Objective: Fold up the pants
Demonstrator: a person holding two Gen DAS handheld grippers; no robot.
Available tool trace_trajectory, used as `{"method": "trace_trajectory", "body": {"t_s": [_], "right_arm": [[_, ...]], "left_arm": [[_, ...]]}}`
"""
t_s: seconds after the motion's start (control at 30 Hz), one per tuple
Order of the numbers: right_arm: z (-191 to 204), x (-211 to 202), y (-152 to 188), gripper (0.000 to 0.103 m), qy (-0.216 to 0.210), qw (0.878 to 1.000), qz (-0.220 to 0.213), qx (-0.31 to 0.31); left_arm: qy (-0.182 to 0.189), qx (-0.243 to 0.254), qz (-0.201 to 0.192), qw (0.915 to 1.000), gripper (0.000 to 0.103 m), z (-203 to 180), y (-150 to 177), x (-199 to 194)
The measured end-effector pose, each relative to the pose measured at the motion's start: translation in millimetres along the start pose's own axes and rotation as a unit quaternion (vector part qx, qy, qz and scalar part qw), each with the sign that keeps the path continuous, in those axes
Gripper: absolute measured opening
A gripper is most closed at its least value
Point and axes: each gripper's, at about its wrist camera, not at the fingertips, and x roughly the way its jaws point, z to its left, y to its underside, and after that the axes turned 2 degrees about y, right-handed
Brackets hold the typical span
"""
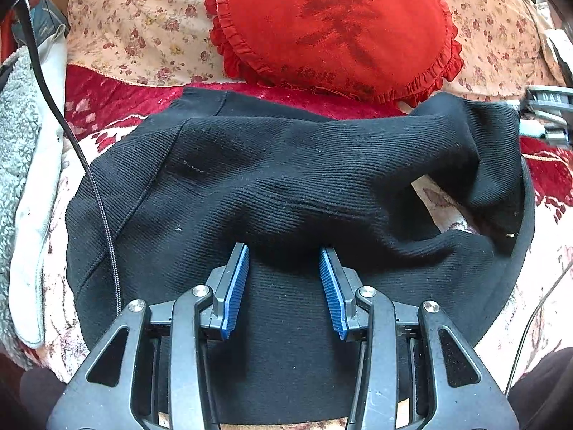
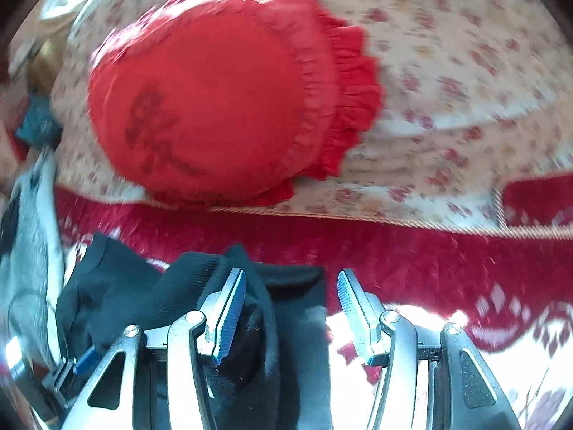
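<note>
The black ribbed pants (image 1: 250, 186) lie partly folded on a red and white patterned bedspread (image 1: 107, 107). One part is doubled over and bunched toward the right. My left gripper (image 1: 284, 251) is open, its blue pads just above the near part of the pants, holding nothing. In the blurred right wrist view my right gripper (image 2: 292, 276) is open over the right edge of the pants (image 2: 286, 322). Black cloth lies between and under its fingers, and they are not closed on it. The other gripper (image 1: 544, 114) shows at the right edge of the left wrist view.
A red frilled heart-shaped cushion (image 1: 333, 28) leans on a floral pillow (image 1: 143, 25) behind the pants; it also shows in the right wrist view (image 2: 222, 93). A grey fleece and white garment (image 1: 28, 179) lies at the left. A black cable (image 1: 93, 186) crosses the pants' left side.
</note>
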Motion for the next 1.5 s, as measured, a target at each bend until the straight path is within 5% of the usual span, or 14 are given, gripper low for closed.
{"method": "trace_trajectory", "body": {"t_s": [0.13,0.27,0.37,0.57,0.7,0.87,1.13,1.23,1.5], "right_arm": [[-2.2,-7.2,10.2,0.051,0.039,0.999,-0.002,0.001],[-3.4,-41.1,16.6,0.051,0.046,0.997,-0.064,0.008],[9.5,-22.9,17.5,0.051,0.101,0.994,-0.034,-0.033],[69.0,42.7,41.4,0.046,0.033,0.992,0.037,-0.117],[31.8,9.7,29.4,0.046,-0.014,0.998,0.013,-0.051],[-0.2,1.4,11.3,0.046,0.015,1.000,0.010,-0.007],[30.3,91.1,3.5,0.046,0.047,0.991,0.097,-0.073],[17.9,90.1,0.6,0.007,0.005,0.997,0.059,-0.045],[-33.7,-3.5,24.0,0.004,-0.030,0.999,-0.035,0.019]], "left_arm": [[0.000,0.000,-0.001,1.0000,0.039,-0.9,0.2,-0.3],[0.002,-0.004,-0.001,1.0000,0.039,-1.2,-0.9,1.1],[0.001,-0.004,-0.003,1.0000,0.039,-2.0,-2.2,1.5],[0.000,0.001,0.000,1.0000,0.039,-1.5,-2.8,1.6],[0.010,-0.009,-0.001,0.9999,0.039,3.5,-3.7,2.3],[0.009,-0.009,-0.002,0.9999,0.039,2.0,-4.2,2.6],[0.010,-0.008,-0.001,0.9999,0.043,1.4,-4.7,2.9],[0.011,-0.010,0.001,0.9999,0.043,2.6,-5.1,2.7],[0.015,-0.017,-0.007,0.9997,0.043,1.0,-3.5,-4.3]]}}
